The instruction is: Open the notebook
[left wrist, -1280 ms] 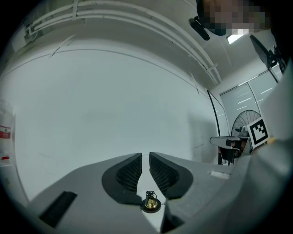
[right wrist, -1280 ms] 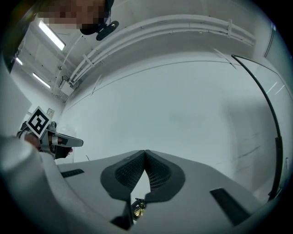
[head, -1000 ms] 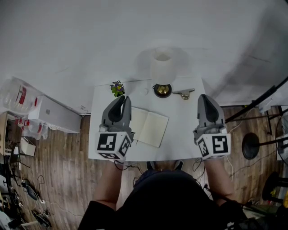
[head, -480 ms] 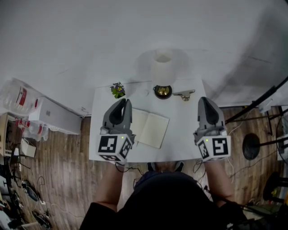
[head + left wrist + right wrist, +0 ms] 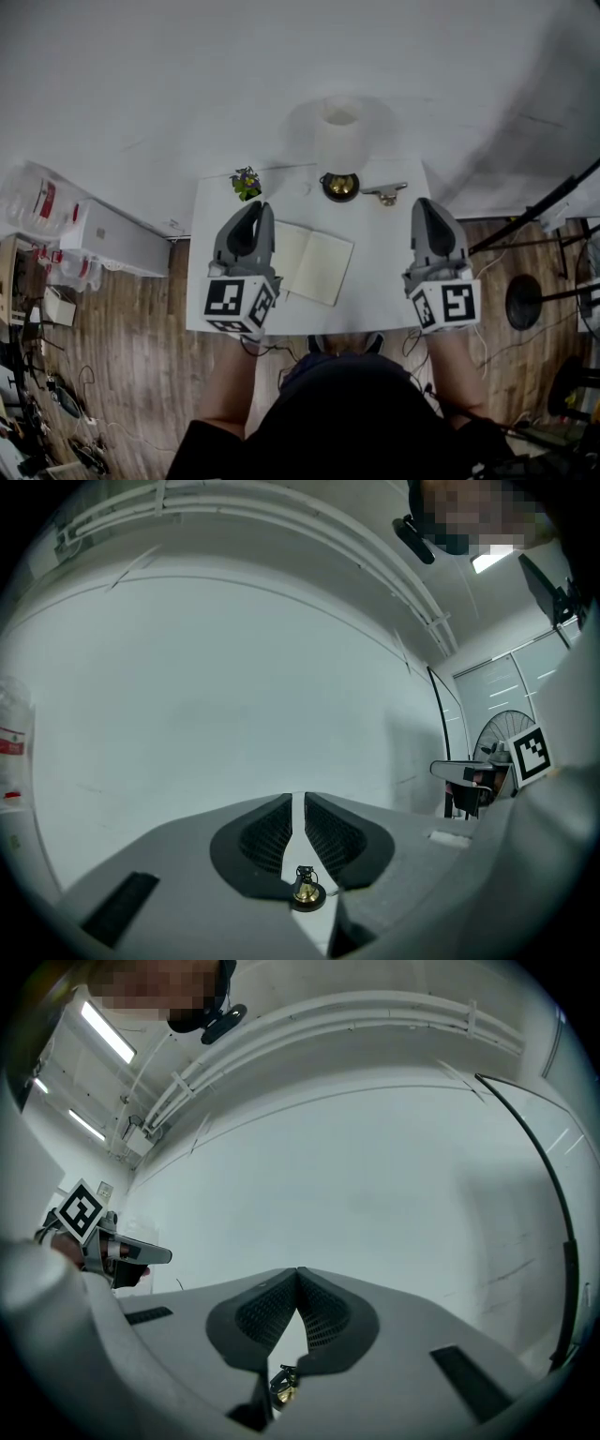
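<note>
The notebook (image 5: 316,266) lies open on the white table (image 5: 384,281), its cream pages up, a little left of the table's middle. My left gripper (image 5: 249,212) hovers over the notebook's left edge and hides part of it. Its jaws (image 5: 298,801) show a narrow slit with nothing between them. My right gripper (image 5: 424,204) hangs over the table's right side, apart from the notebook. Its fingertips (image 5: 298,1272) meet, shut and holding nothing.
A white lamp (image 5: 339,131) stands at the table's back edge, with a small brass bell (image 5: 339,187) in front of it. A little potted plant (image 5: 247,183) sits at the back left and a metal clip (image 5: 384,194) at the back right. Boxes and cables lie on the floor at the left.
</note>
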`<state>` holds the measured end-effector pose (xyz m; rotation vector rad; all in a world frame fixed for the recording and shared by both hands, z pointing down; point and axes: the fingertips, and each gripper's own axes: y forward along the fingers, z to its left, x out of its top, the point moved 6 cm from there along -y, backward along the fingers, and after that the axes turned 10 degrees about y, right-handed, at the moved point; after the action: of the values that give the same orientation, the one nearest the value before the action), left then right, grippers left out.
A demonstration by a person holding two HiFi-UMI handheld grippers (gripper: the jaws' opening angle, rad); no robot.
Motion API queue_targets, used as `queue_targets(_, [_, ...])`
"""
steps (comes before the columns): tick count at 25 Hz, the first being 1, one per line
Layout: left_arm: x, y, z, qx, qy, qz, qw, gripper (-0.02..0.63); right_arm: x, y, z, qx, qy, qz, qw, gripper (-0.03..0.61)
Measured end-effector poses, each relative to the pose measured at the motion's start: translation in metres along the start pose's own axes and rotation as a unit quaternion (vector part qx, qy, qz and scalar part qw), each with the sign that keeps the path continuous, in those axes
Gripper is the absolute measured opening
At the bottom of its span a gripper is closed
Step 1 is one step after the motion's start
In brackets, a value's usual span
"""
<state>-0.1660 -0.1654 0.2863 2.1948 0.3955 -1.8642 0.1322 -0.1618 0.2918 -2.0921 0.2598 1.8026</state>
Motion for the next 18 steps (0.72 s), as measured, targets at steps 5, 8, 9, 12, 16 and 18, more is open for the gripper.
queue_targets(5, [-0.0025, 0.0015, -0.0003, -0.002, -0.002, 0.002, 1.0000, 0.043, -0.0007, 0.0008, -0.0012, -0.002, 0.003, 0.002, 1.000, 0.003])
queue_targets(8, [-0.0043, 0.0023, -0.0002, -0.003, -0.005, 0.004, 1.0000, 0.043, -0.0017, 0.0004, -0.0017, -0.003, 0.006, 0.003, 1.000, 0.003])
queue_targets(9, [-0.0051, 0.0025, 0.0000, -0.004, -0.006, 0.005, 1.0000, 0.043, -0.0025, 0.0004, -0.0016, -0.003, 0.007, 0.003, 1.000, 0.003])
queue_targets(12, [-0.0071, 0.0038, -0.0003, -0.005, -0.007, 0.007, 0.9999, 0.043, -0.0053, 0.0013, -0.0020, -0.002, 0.010, 0.005, 1.000, 0.003])
queue_targets(16, [-0.0084, 0.0043, 0.0000, -0.007, -0.008, 0.007, 0.9999, 0.042, -0.0074, 0.0019, -0.0015, -0.003, 0.013, 0.007, 1.000, 0.003])
queue_targets(18, [-0.0089, 0.0046, 0.0008, -0.007, -0.007, 0.008, 0.9999, 0.042, -0.0078, 0.0027, -0.0013, -0.004, 0.013, 0.007, 1.000, 0.003])
